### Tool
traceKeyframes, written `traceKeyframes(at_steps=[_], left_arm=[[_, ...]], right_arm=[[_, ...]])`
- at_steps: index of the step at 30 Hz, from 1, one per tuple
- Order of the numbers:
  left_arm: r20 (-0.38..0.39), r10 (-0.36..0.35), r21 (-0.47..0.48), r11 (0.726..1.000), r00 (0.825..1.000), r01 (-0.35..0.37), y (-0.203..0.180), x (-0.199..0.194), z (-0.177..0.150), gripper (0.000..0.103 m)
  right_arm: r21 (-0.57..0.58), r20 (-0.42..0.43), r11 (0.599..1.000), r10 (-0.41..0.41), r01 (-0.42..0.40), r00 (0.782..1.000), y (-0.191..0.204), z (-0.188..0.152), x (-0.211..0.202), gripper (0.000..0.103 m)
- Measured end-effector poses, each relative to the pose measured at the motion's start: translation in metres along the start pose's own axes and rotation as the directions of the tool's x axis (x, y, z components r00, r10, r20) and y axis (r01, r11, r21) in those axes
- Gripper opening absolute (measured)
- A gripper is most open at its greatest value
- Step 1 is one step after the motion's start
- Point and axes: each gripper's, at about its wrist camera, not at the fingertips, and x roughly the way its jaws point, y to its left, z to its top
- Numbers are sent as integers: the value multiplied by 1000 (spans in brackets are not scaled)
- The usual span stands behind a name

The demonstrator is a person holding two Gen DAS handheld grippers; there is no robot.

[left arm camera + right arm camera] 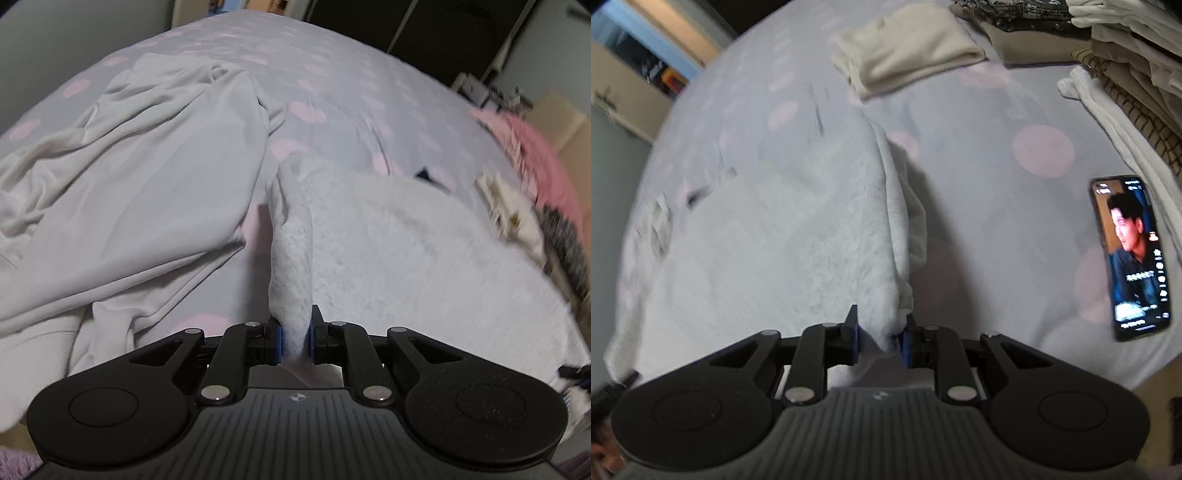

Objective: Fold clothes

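Bed with lilac, pink-dotted sheet (332, 85) as work surface; dark wardrobe at 1 o'clock in left view.

Left gripper (295, 341): jaws clamped on a bunched edge of white textured knit garment (406, 251). Right gripper (878, 338): jaws pinching same garment (775, 229) at another edge, fabric ridge rising toward 12 o'clock. Garment body spread on bed between the two grips; motion blur on both views.

Also noted: crumpled pale grey smooth garment (147, 177) at 10 o'clock in left view; folded cream cloth (908, 48) at 12 o'clock, stacked folded clothes (1108, 44) at 1 o'clock, lit black smartphone (1130, 254) at 3 o'clock in right view.

Judgement for the fold: keep both grips level and edge taut, carry evenly, align edges before release, steer clear of smartphone.
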Motion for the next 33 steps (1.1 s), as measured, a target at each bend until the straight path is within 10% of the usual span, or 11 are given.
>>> traceKeyframes(at_steps=[9,19,25,33], left_arm=[[8,176,258,951,984,-172,-30,15,-18,23],[168,279,264,911,946,-316,-32,-4,-13,45],[236,207,312,909,949,-276,-54,1,3,45],[213,100,387,905,972,-178,-90,29,17,45]], right_arm=[[-172,-54,979,-118,107,992,1,-16,29,32],[-322,103,902,-267,286,958,16,-23,2,59],[-200,140,975,-68,96,988,3,18,-13,67],[-208,55,978,3,8,998,5,71,35,73]])
